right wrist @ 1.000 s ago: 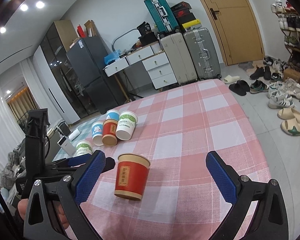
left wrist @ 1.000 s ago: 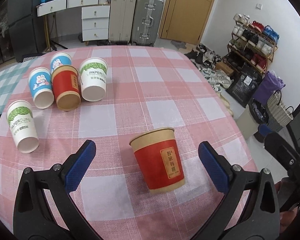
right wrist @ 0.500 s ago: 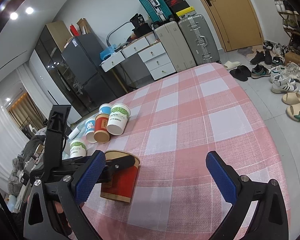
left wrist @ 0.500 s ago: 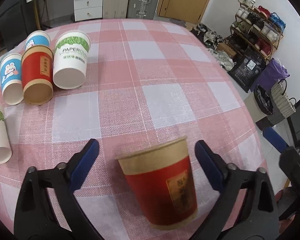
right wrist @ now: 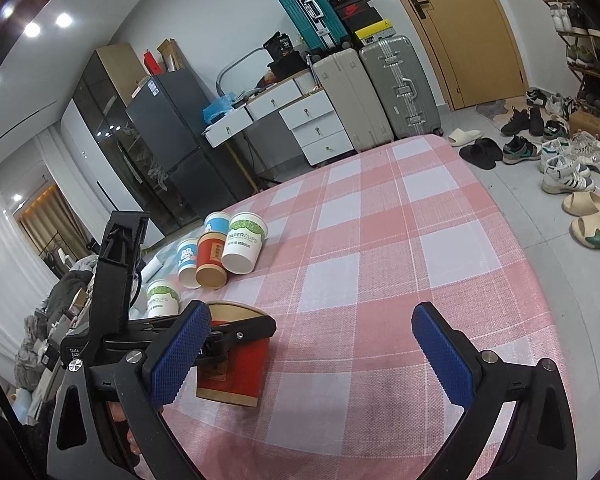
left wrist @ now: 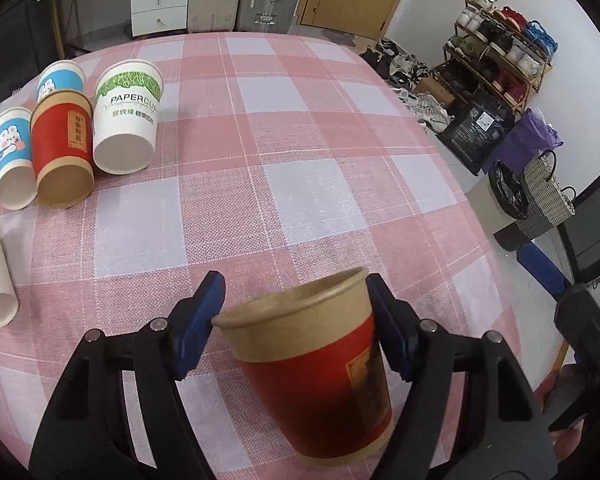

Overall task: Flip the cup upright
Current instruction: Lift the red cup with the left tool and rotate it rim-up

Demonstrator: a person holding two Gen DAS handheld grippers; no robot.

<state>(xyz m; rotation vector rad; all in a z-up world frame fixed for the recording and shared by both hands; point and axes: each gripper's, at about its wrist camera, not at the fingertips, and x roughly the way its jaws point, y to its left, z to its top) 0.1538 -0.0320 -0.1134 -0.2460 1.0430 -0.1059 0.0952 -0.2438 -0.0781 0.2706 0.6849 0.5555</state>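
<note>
While the left gripper (left wrist: 296, 314) is clamping the red cup (left wrist: 316, 380) near its closed end, mouth down on the table (left wrist: 300, 184), flipping is pending. Beside it, the right gripper (right wrist: 308, 350) is waiting wide open, empty.

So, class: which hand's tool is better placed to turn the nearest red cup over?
Left. The left tool already brackets the red cup, pads against its sides; the right tool hangs open beside it, holding nothing.

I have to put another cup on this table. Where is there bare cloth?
Bare checked tablecloth runs from the white PAPERCUPS cup to the shoe-side edge, and between the cup cluster and the held red cup. Crowded: the far corner, with the blue rabbit cup and its neighbours.
</note>
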